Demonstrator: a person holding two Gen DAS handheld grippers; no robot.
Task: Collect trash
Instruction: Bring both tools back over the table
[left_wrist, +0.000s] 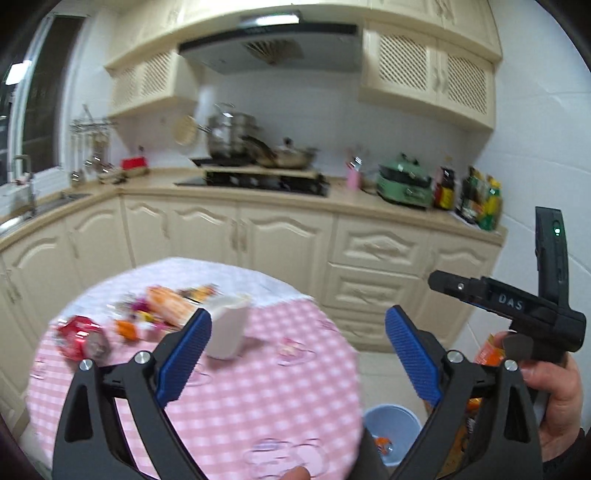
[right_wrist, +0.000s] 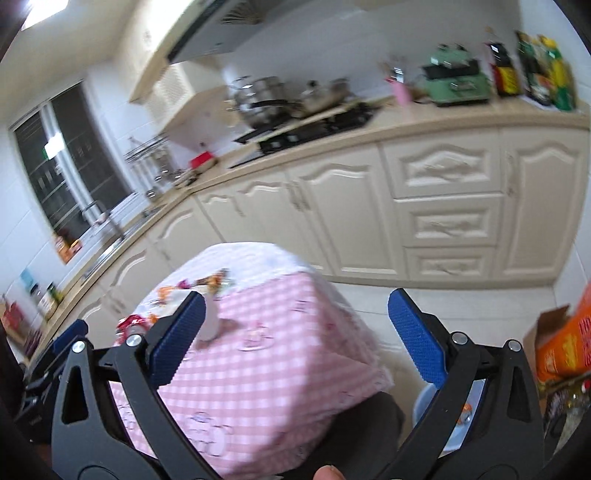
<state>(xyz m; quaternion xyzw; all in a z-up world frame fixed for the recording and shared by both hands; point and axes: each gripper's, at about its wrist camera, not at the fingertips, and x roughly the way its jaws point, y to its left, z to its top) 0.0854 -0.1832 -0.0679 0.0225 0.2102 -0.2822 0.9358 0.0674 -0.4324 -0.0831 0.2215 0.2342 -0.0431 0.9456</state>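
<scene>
Both the left gripper (left_wrist: 298, 354) and right gripper (right_wrist: 295, 339) hang released and empty above a pink-checked table (left_wrist: 258, 369). Wrappers (left_wrist: 166, 306) and a crushed red can (left_wrist: 83, 338) lie far left; a blue bin (left_wrist: 393, 430) stands on the floor, right.

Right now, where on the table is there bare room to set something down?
The near and right pink cloth, this side of the white cup, lies bare. The far left is crowded: red can, wrappers.

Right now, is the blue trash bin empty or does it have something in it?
Not empty: the blue bin on the floor holds at least one orange wrapper.
</scene>
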